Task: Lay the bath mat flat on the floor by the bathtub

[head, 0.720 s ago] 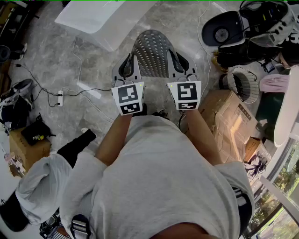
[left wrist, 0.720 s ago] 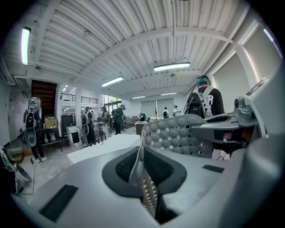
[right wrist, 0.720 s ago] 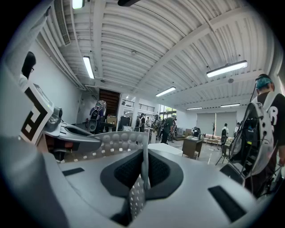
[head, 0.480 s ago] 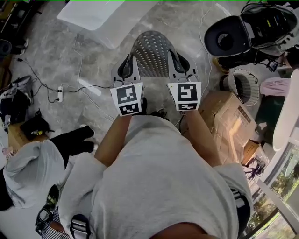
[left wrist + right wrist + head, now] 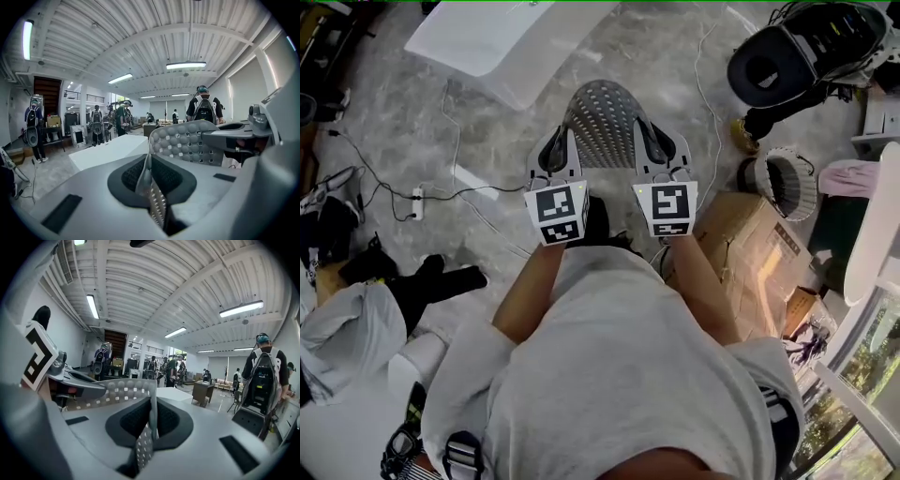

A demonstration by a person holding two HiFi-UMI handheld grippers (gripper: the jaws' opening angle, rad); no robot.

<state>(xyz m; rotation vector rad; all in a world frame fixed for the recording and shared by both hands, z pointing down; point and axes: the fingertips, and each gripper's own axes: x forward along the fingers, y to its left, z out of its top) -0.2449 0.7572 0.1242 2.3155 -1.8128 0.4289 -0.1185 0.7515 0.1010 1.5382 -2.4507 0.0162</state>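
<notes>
Since the earlier pictures: bath mat [image 5: 605,117] and both grippers sit higher in the head view, and the bystander in pale clothes [image 5: 342,328] has drawn toward the left edge. Item, one bath mat, grey, dotted with small holes, held up off the grey marbled floor [image 5: 384,122] and stretched between the two grippers, its far rounded end toward the white block [image 5: 502,42]. Item, two grippers: left gripper [image 5: 555,150], jaws pressed together on the mat's left edge, which shows as a thin strip pinched between the dark pads in the left gripper view; right gripper [image 5: 656,150], jaws likewise closed tight on the right edge. Two marker cubes, one per gripper [image 5: 556,214] [image 5: 669,208]. Around: one white block, just beyond the mat; one power strip [image 5: 417,199] with a black cable [image 5: 478,190] running toward the spot under the left gripper; one white cable [image 5: 703,94] on the floor right of the mat; one cardboard box [image 5: 759,244] beside the right forearm; one white basket [image 5: 787,183] behind it; one black round-mouthed device [image 5: 787,61] at upper right. Gripper views show several backpack-wearing people standing well beyond.
</notes>
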